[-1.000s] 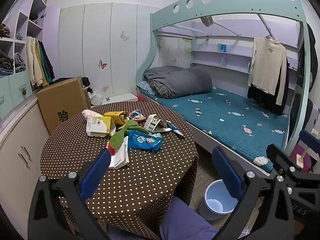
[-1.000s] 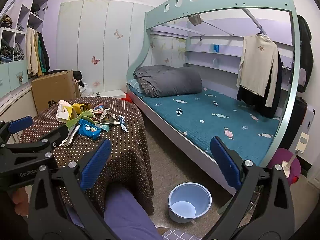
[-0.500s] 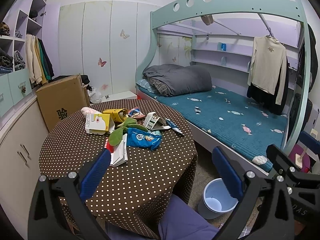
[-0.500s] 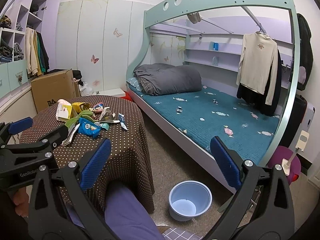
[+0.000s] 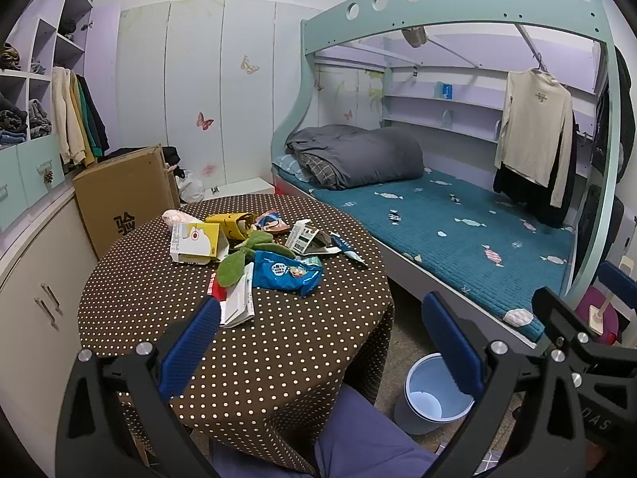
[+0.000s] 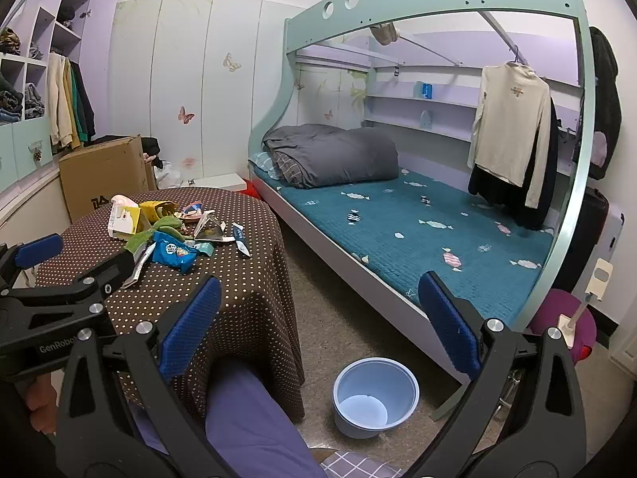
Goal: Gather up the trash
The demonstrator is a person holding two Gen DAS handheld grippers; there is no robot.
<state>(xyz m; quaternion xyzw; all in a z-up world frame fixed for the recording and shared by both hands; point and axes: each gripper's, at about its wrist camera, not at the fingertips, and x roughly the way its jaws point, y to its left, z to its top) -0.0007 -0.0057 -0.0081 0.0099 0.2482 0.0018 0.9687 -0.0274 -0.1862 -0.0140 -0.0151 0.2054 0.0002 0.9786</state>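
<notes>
Blue snack bag [image 5: 284, 273] slightly nearer, left gripper [image 5: 318, 342] open

left tool [image 5: 318, 338] agape, right tool [image 6: 318, 326] agape

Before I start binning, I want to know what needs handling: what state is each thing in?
Left gripper: open, holding nothing.
Right gripper: open, holding nothing.
Pale blue plastic bin: upright on the floor, holding no trash.
Blue snack packet: crumpled, lying flat on the table.
Yellow-and-white carton: tipped on its side, end flap open.
White carton: torn open, flattened.
Brown cardboard box: closed, upright.
</notes>
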